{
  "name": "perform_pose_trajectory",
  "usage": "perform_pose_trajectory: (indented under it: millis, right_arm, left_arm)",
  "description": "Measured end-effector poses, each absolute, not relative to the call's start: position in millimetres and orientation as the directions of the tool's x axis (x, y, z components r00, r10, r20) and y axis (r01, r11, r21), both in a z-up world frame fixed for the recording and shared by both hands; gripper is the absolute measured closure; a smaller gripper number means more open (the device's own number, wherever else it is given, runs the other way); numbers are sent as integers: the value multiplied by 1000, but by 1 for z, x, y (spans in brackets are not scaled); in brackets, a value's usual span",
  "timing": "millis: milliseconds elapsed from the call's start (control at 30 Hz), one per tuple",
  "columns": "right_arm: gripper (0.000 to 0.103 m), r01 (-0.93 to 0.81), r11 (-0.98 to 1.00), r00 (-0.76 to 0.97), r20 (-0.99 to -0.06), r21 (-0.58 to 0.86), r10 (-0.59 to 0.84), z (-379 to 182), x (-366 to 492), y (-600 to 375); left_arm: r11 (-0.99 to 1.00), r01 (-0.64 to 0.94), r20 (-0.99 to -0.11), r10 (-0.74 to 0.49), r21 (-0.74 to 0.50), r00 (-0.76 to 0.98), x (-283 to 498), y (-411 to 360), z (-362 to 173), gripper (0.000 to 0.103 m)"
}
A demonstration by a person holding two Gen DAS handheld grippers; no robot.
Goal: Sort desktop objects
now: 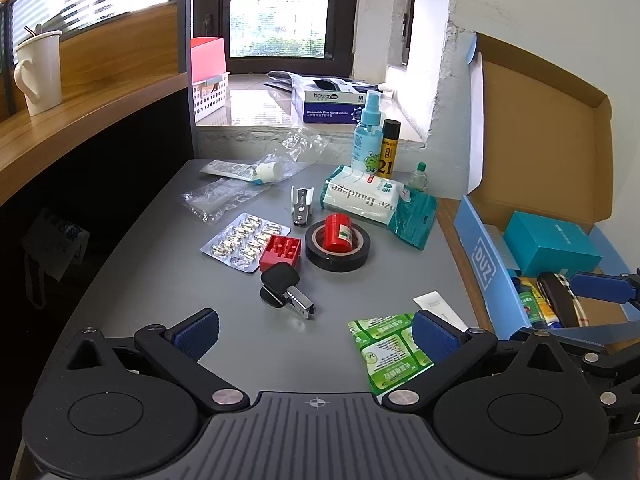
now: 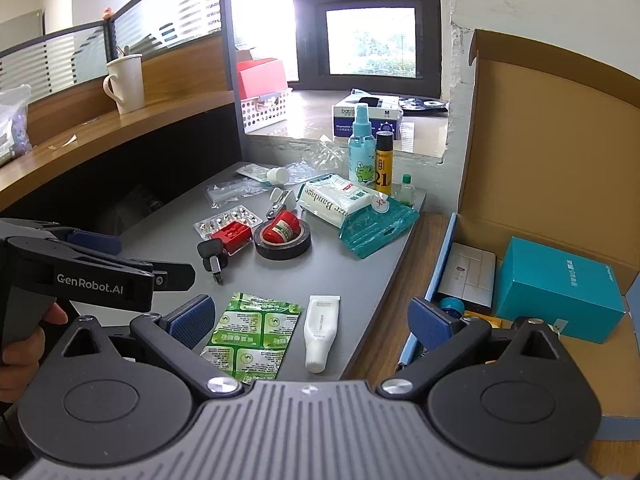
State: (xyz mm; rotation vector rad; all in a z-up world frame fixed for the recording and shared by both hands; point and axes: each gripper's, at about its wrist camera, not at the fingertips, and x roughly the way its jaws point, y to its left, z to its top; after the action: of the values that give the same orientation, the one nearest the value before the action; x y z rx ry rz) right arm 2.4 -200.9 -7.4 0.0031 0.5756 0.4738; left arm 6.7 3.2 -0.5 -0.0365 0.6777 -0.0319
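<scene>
Tongs both spread wide, empty: left gripper (image 1: pixel 316 334) above grey desk (image 1: pixel 168 264), green sachet sheet (image 1: pixel 384 350) under its right finger; right gripper (image 2: pixel 310 318) over white tube (image 2: pixel 321 330). Black tape roll (image 1: pixel 338 246) rings red jar (image 1: pixel 338 232). Blue cardboard box (image 2: pixel 556 184) stands open at desk's right.

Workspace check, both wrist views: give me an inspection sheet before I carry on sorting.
Surface: grey desk, crowded.
Job's things: red jar inside black tape roll; blister pack; gauze pack; green sachet sheet beside white tube; open cardboard box holds teal carton.
Clutter: plastic bags.
Grippers: left gripper and right gripper, jaws open, empty.
Cables: nothing seen.
Surroundings: mug, glove box on sill.
</scene>
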Motion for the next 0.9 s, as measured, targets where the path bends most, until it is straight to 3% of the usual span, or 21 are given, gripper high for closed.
perform_pose_trajectory:
  millis: [900]
  right_arm:
    - [0,-419,896,731,-531,145,428,-13,7,-206]
  left_arm:
    - [999,5,-635,-35,-49,772,10,8,-5,0]
